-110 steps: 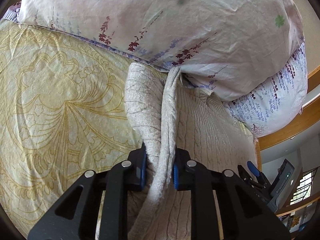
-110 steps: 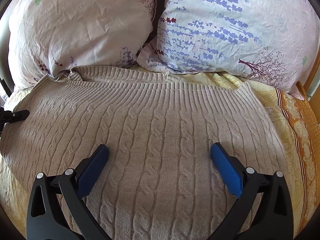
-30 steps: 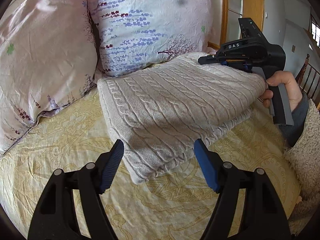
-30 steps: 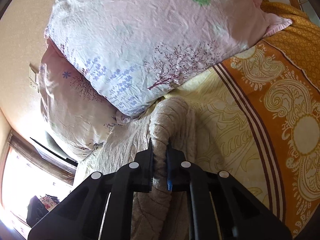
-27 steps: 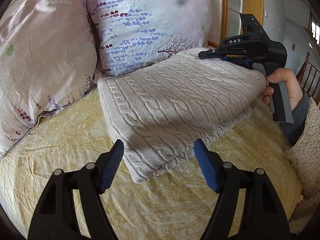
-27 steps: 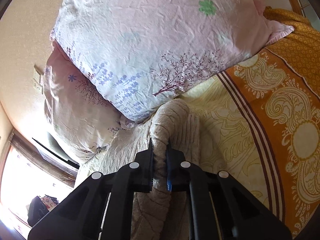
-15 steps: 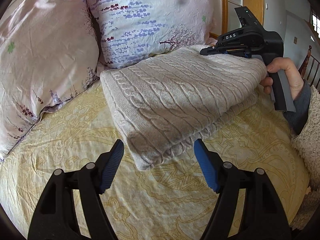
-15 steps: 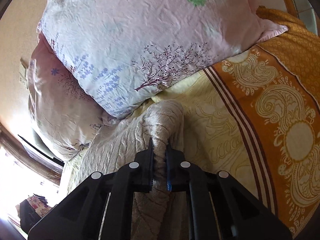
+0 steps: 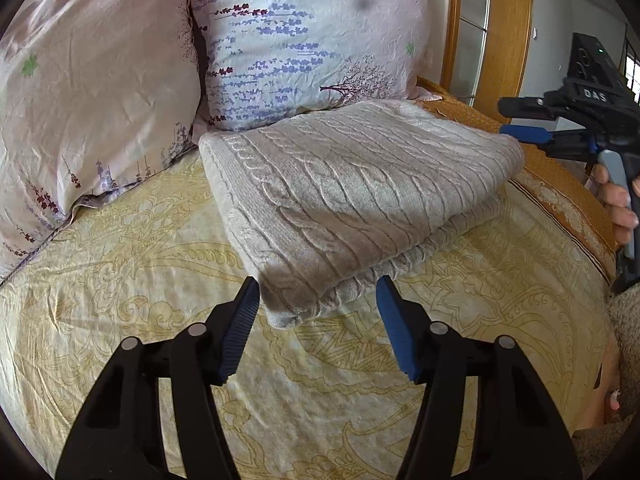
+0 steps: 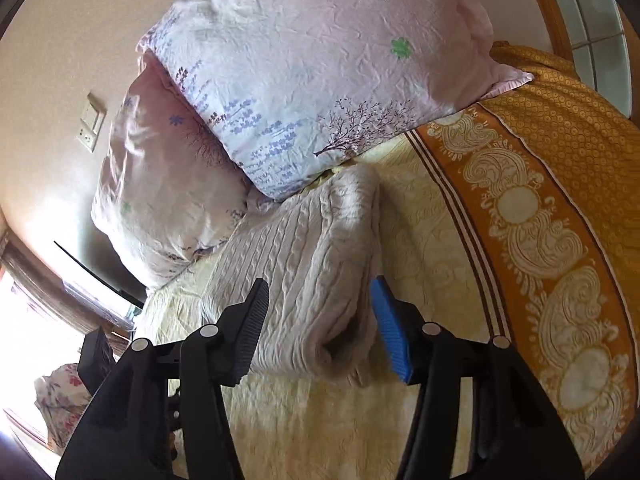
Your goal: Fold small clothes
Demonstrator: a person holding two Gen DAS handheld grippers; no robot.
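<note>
Bed: we see a yellow patterned bedspread (image 9: pixel 120 280) w/ orange border (image 10: pixel 560 240).
Pillows: two floral pillows (image 9: pixel 304 36) at the head, side by side.
Wall: beige wall (image 10: pixel 80 40) w/ switch plate (image 10: pixel 91 122).
Light: bright window (image 10: pixel 20 320).
Frame: wooden frame (image 9: pixel 504 32).

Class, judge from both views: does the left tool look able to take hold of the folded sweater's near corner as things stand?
Probably yes. The left tool is open, the folded sweater has its corner just ahead between the fingers, and nothing lies between them.
</note>
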